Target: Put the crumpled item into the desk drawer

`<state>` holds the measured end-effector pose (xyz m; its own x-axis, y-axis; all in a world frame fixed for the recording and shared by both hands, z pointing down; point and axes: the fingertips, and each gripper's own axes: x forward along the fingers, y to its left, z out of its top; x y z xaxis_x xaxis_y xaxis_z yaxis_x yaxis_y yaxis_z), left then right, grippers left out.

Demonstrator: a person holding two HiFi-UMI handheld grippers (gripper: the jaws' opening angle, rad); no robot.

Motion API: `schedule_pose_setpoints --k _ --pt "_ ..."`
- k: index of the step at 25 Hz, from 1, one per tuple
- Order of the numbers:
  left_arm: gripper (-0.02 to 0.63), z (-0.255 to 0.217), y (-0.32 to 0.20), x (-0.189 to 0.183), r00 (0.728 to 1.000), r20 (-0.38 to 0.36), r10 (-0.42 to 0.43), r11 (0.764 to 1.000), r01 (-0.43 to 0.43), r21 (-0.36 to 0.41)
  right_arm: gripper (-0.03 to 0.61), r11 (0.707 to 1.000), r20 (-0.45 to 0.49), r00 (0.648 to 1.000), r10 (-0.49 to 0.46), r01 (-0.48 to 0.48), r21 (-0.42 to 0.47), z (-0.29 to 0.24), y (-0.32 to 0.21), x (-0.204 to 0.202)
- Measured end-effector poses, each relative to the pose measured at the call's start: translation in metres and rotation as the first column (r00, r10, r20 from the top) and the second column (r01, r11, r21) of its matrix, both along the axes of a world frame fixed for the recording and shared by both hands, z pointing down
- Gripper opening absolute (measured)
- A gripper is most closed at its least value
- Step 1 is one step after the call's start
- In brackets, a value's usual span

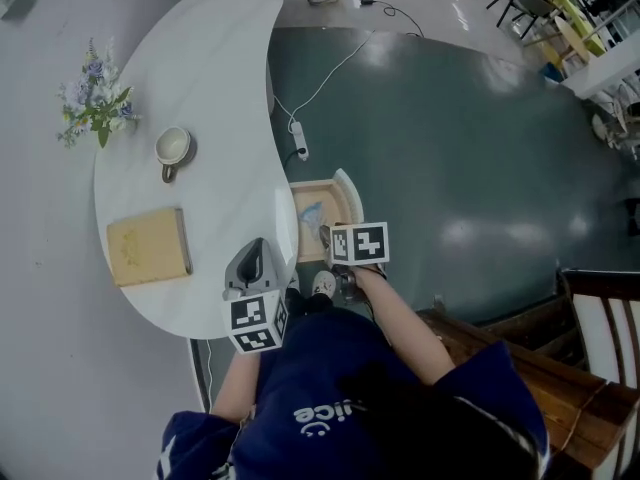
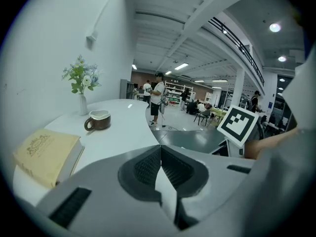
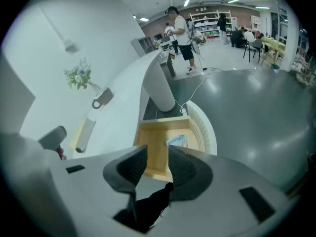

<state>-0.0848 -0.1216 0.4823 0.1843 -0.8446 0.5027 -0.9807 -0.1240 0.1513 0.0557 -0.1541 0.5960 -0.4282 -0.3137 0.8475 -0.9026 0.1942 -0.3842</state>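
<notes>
The right gripper (image 3: 158, 154) has its jaws spread with nothing between them; through the gap shows the near wall of the open drawer (image 3: 160, 125). In the head view this gripper (image 1: 327, 238) hangs over the drawer's near end. The left gripper (image 2: 161, 149) has its jaws pressed together at the tips on nothing, and it sits over the near edge of the desk (image 2: 123, 132); whether it touches the top I cannot tell.

The drawer (image 1: 318, 182) is pulled out from under the desk: pale wood inside, with a white curved front. The crumpled item (image 3: 177, 141), light blue and white, lies on the drawer floor toward the far right side, clear of both grippers; from above it (image 1: 310, 214) is the only thing seen in there.

The desk (image 1: 220, 88) has a white, curved top. A tan-covered book (image 1: 148, 246) lies flat near the left gripper, a mug (image 1: 172, 148) stands further along, and a small vase of flowers (image 1: 95, 103) stands beyond it by the wall.

Past the desk the floor (image 1: 450, 148) is dark, glossy grey-green, with a white power strip (image 1: 299, 140) and its cable trailing away. The room is a large open hall; a person (image 2: 157, 98) stands far off with shelving behind.
</notes>
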Motion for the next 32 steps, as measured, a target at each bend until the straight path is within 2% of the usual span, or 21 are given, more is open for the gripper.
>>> schedule_pose_setpoints --k 4,10,15,18,22,24,25,28,32 --pt "0.005 -0.010 0.007 0.011 0.999 -0.004 0.040 0.999 -0.040 0.035 0.142 0.995 0.015 1.000 -0.025 0.023 0.100 -0.031 0.013 -0.003" --pt "0.005 -0.030 0.018 0.032 0.993 -0.016 0.117 0.989 -0.115 0.096 0.141 0.967 0.042 0.999 -0.015 0.004 0.254 -0.079 0.031 0.000" --pt "0.005 -0.047 0.025 0.042 0.988 -0.012 0.152 0.978 -0.149 0.143 0.132 0.902 0.016 1.000 0.001 -0.008 0.432 -0.122 0.038 0.011" --pt "0.005 -0.058 0.029 0.044 0.988 -0.015 0.152 0.972 -0.147 0.184 0.126 0.861 0.019 1.000 0.021 -0.028 0.508 -0.143 0.040 0.016" --pt "0.005 -0.077 0.030 0.048 0.987 -0.010 0.160 0.961 -0.154 0.229 0.121 0.815 0.025 0.999 0.033 -0.042 0.578 -0.170 0.040 0.021" --pt "0.005 -0.081 0.028 0.048 0.987 -0.009 0.159 0.961 -0.153 0.232 0.079 0.792 0.024 0.998 0.064 -0.065 0.607 -0.178 0.037 0.026" --pt "0.005 -0.082 0.027 0.048 0.988 -0.012 0.157 0.961 -0.150 0.233 0.053 0.784 0.029 0.996 0.079 -0.080 0.615 -0.181 0.036 0.028" --pt "0.005 -0.089 0.025 0.049 0.987 -0.020 0.159 0.958 -0.150 0.243 0.030 0.774 0.044 0.994 0.100 -0.106 0.624 -0.187 0.035 0.032" --pt "0.005 -0.095 0.023 0.054 0.981 -0.032 0.190 0.957 -0.178 0.228 0.008 0.746 0.043 0.996 0.082 -0.090 0.660 -0.194 0.035 0.031"
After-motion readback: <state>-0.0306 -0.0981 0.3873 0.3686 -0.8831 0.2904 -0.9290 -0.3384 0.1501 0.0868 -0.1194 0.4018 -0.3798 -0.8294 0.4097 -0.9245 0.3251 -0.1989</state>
